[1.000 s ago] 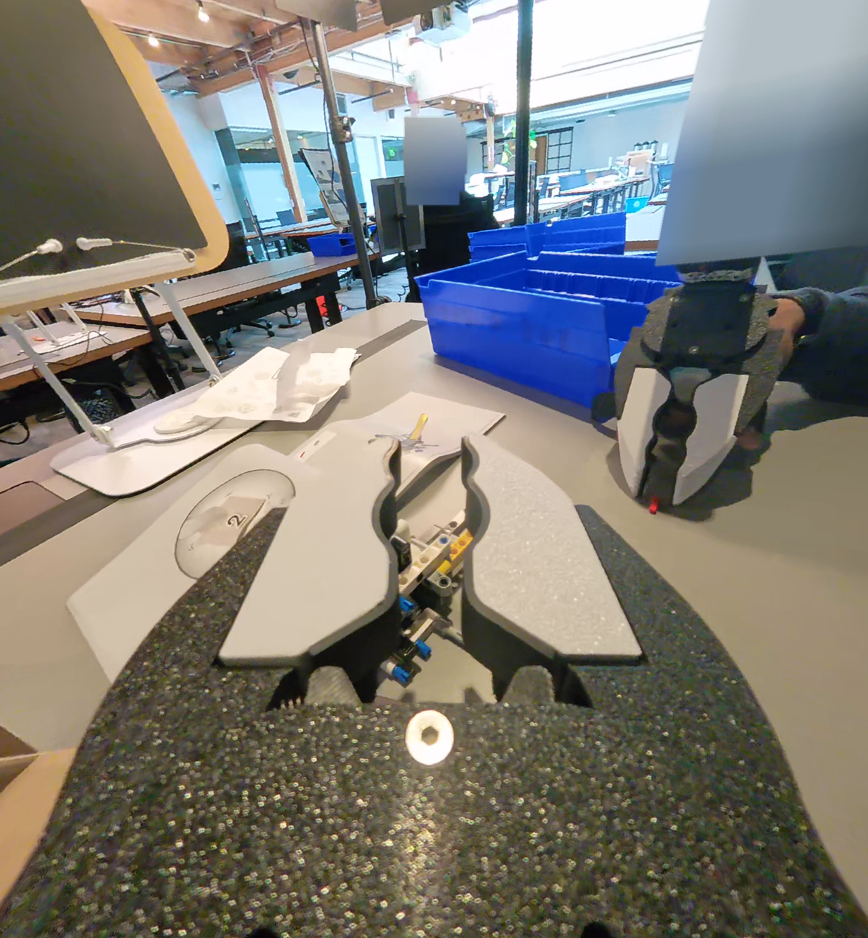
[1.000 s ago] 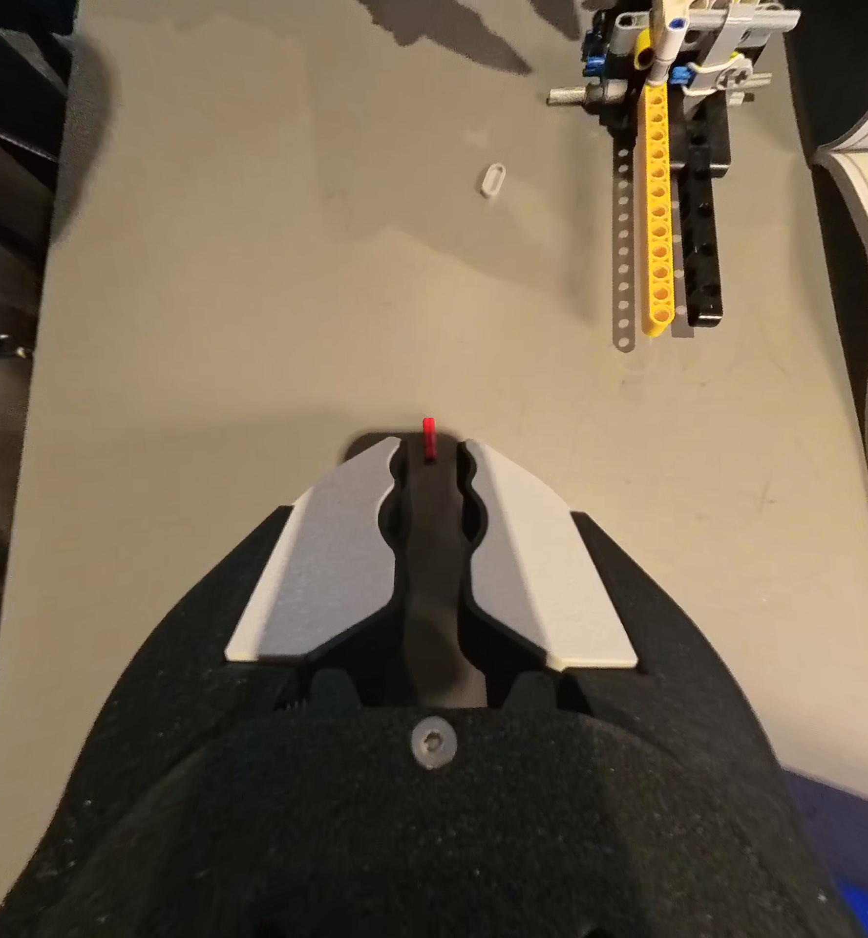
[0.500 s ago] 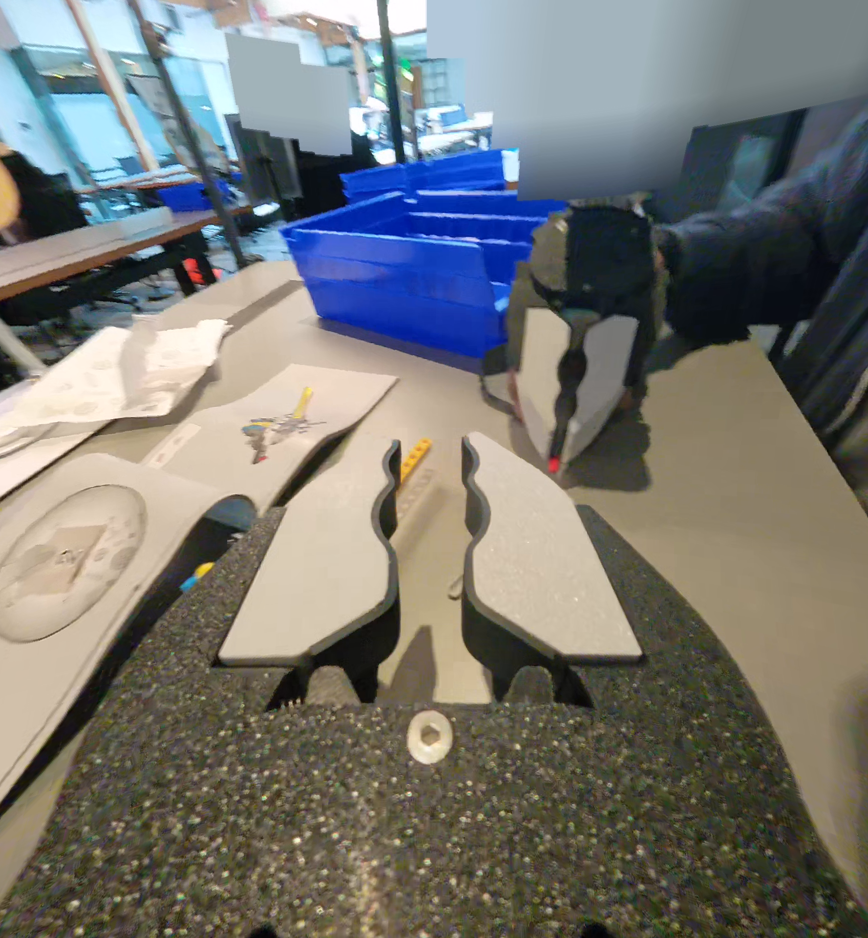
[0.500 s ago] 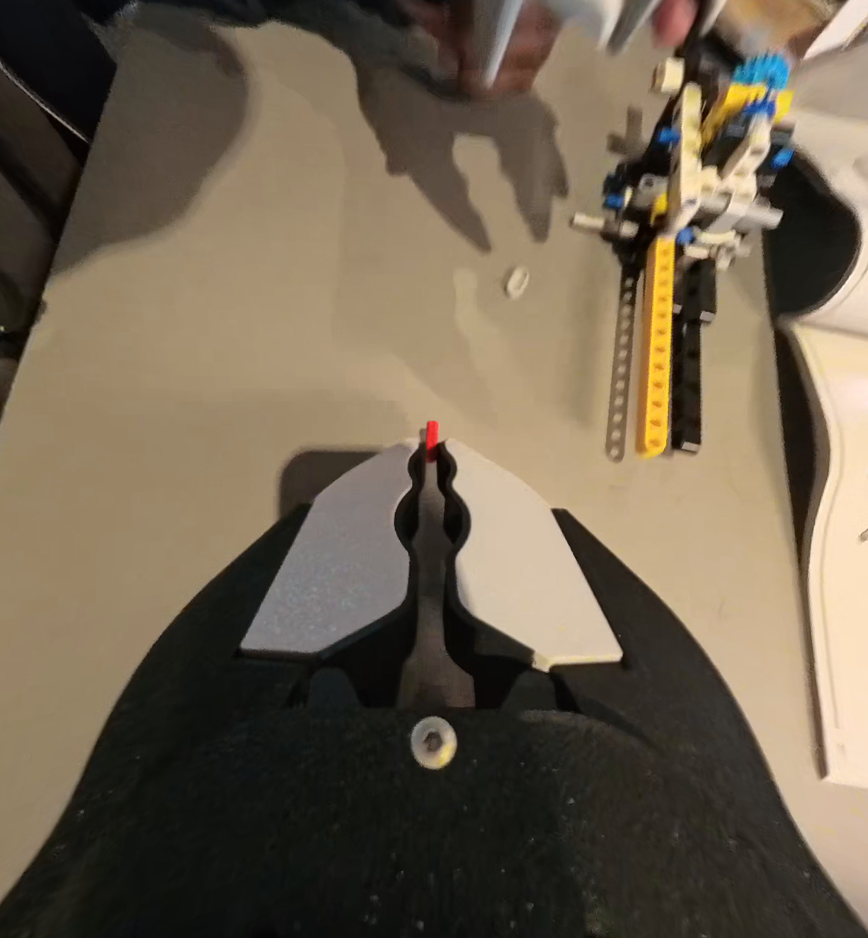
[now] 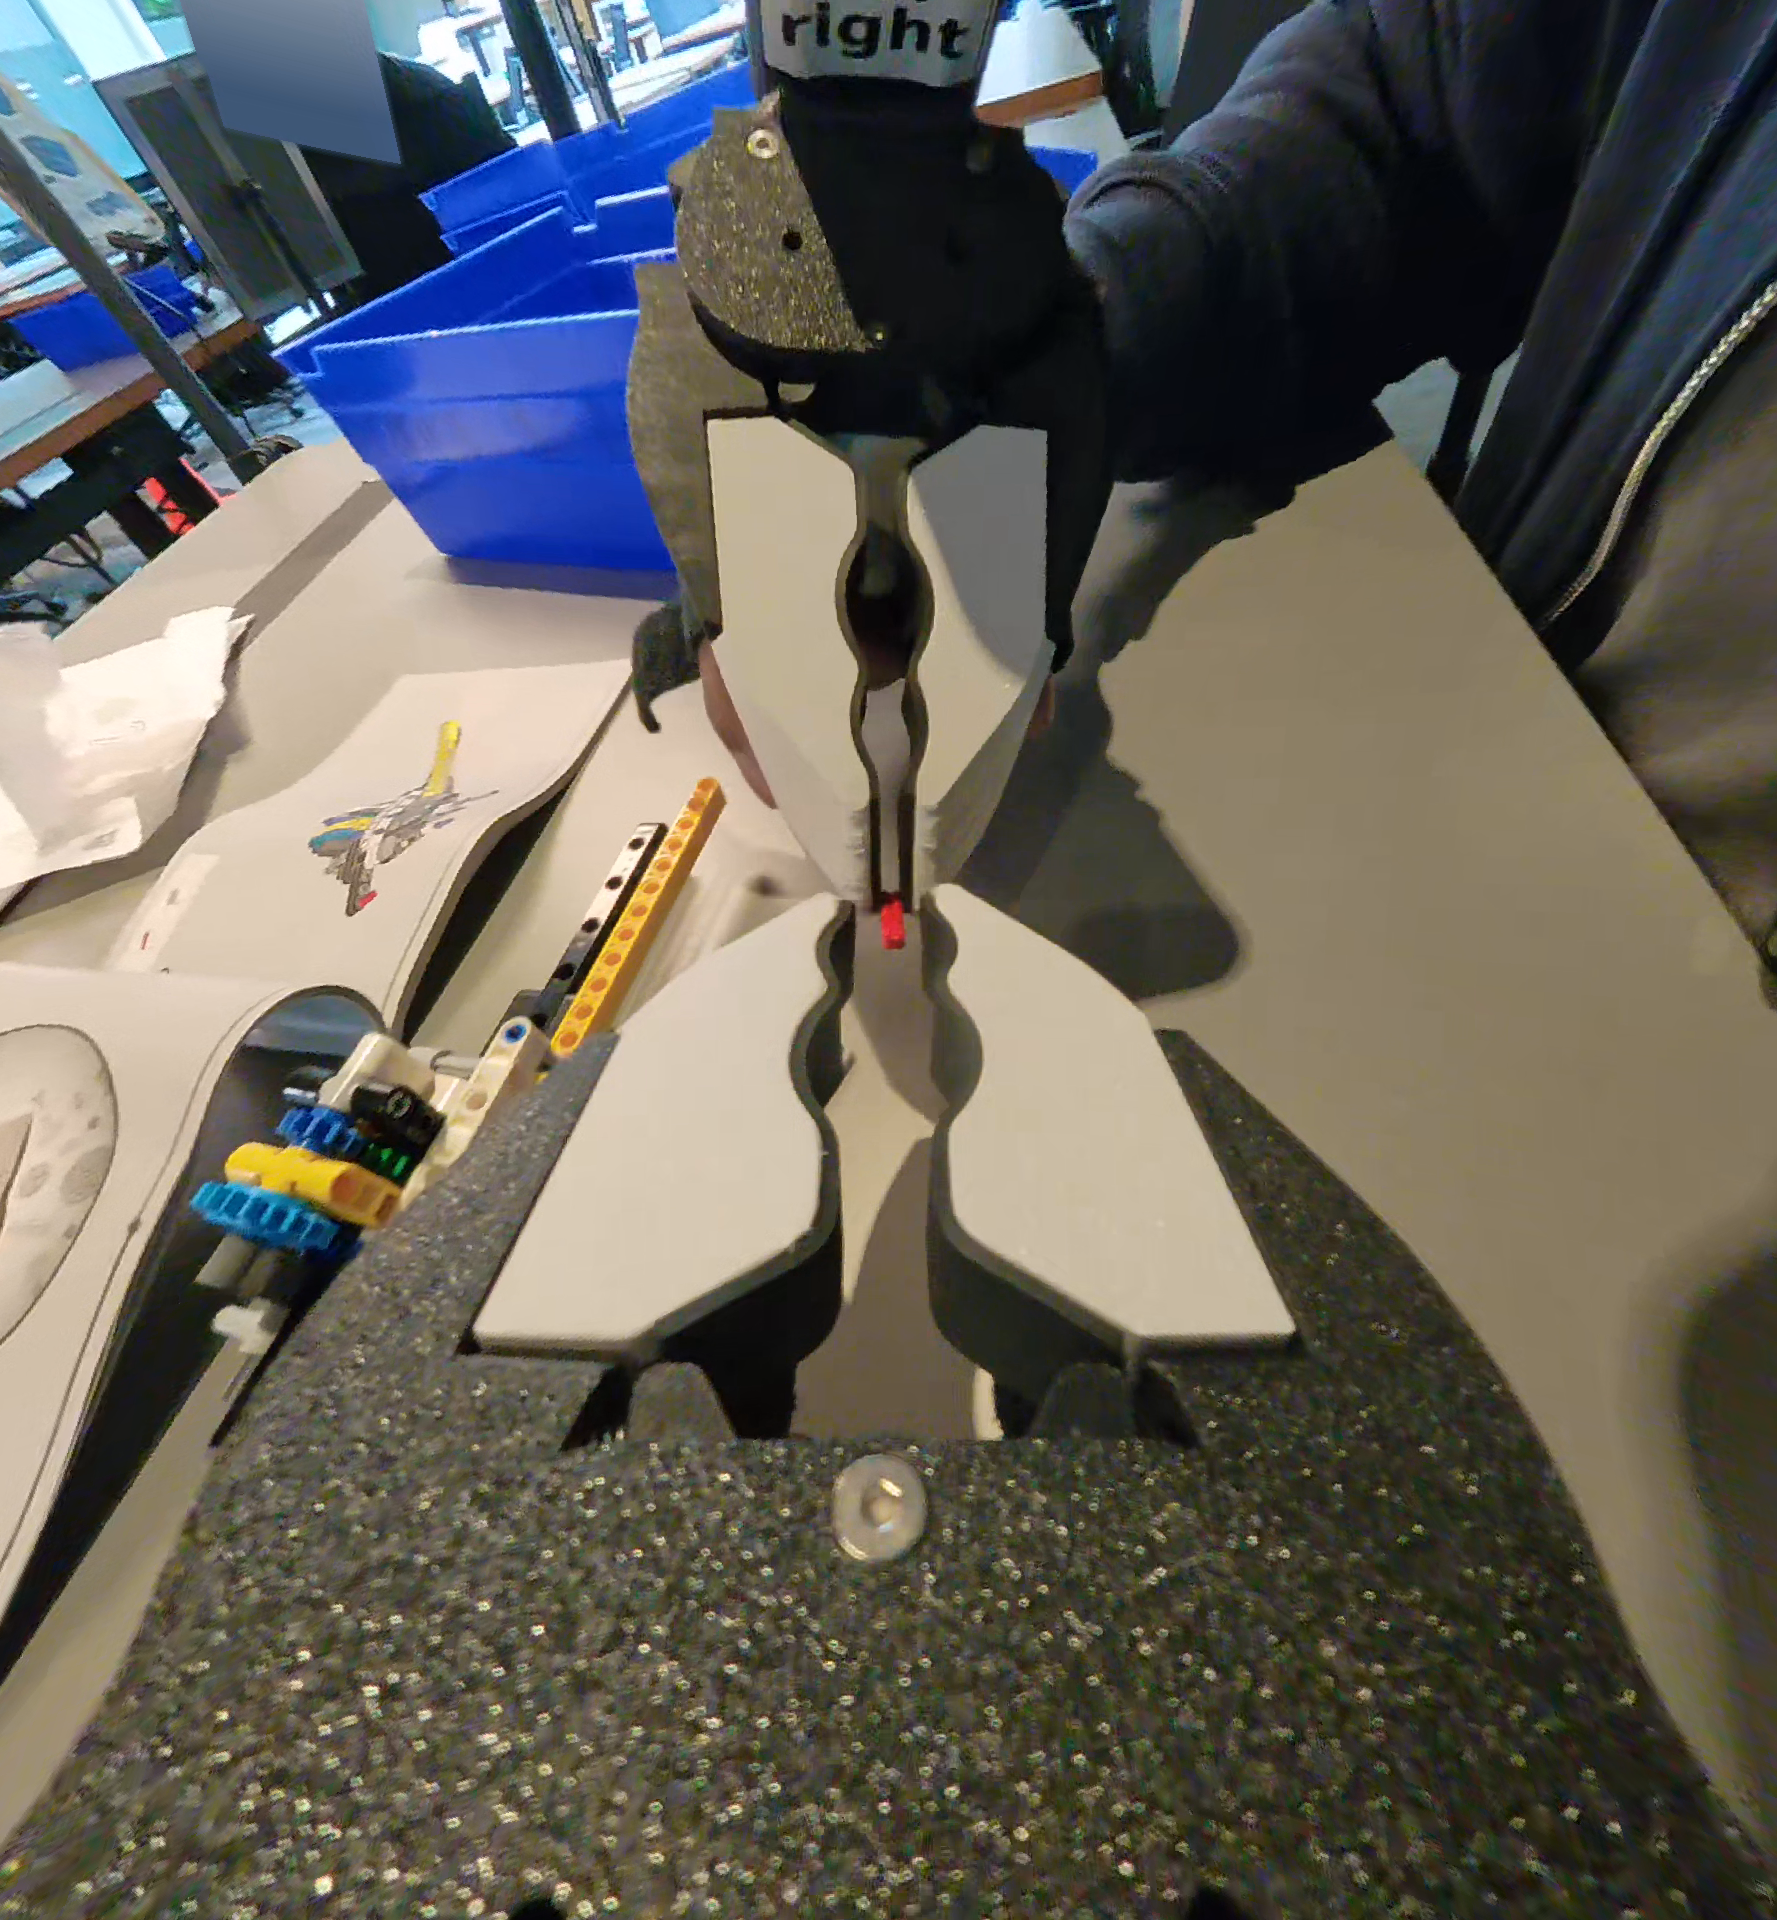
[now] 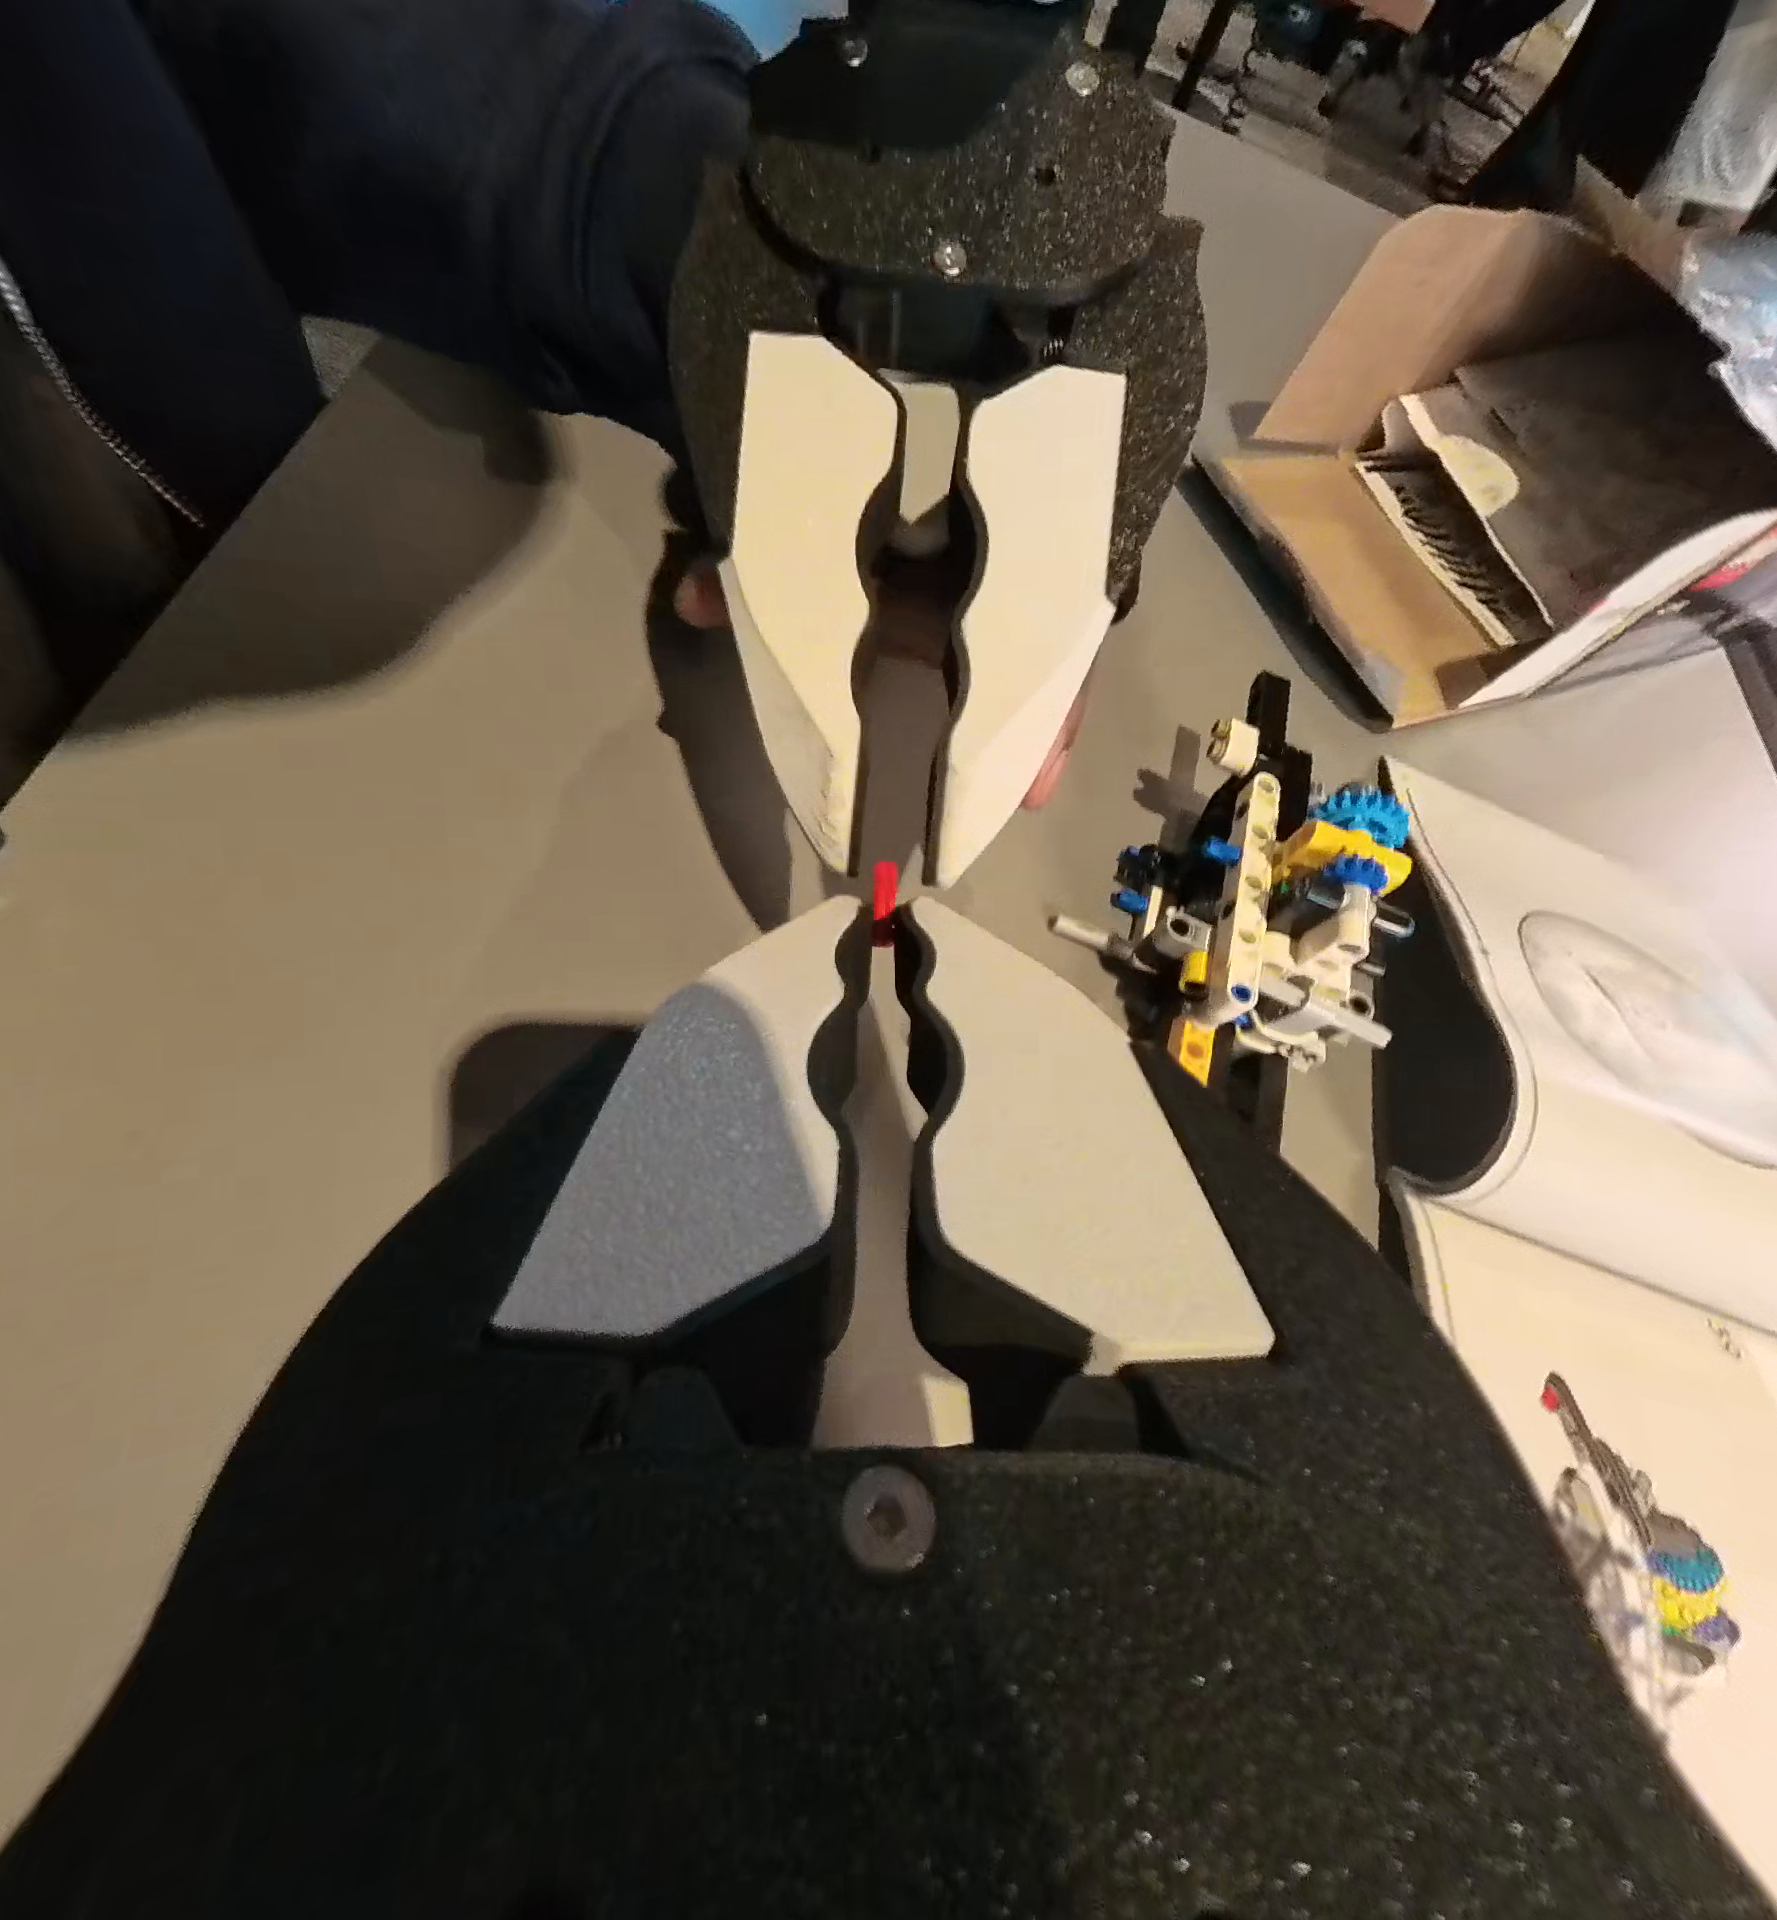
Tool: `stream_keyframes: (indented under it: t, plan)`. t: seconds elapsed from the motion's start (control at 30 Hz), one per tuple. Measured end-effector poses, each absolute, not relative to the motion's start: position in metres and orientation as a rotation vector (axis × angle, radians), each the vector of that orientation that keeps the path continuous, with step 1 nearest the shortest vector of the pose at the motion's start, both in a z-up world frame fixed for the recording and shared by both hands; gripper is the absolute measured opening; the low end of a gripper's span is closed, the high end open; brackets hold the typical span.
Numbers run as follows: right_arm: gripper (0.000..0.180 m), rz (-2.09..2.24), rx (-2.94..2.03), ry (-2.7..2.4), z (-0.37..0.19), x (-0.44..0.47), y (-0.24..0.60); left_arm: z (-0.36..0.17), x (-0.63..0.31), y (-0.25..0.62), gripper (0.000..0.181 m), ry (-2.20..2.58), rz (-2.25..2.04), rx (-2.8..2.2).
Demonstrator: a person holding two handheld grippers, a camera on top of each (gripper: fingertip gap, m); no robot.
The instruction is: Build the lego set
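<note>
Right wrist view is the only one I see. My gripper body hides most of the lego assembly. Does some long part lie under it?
Observer: Yes. A long yellow holed beam runs out from the lego assembly, flat on the grey table, with a black holed beam beside it.
Operator: What stands behind my gripper?
Observer: Blue plastic bins stand on the table behind the right gripper.
Operator: Anything else on that side?
Observer: Crumpled white paper lies past the open instruction booklet.
</note>
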State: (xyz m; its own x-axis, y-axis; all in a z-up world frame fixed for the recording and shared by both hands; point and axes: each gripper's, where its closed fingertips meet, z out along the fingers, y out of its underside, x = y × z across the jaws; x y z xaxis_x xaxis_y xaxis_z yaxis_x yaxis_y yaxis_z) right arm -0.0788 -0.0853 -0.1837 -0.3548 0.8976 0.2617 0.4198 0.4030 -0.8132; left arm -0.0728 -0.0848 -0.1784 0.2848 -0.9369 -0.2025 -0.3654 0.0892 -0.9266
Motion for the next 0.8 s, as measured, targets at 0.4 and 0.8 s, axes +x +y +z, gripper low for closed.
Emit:
stream_keyframes:
  t: [0.4,0.8]
  plan:
    - [0.003,0.916,-1.096,-1.916,-0.185,-0.09,-0.084,-0.184,-0.082,-0.083,0.004,1.295,-0.601,-1.488]
    - [0.029,0.744,-1.383,-1.704,-0.179,-0.085,-0.031,-0.167,-0.113,-0.054,0.004,1.055,-0.556,-1.577]
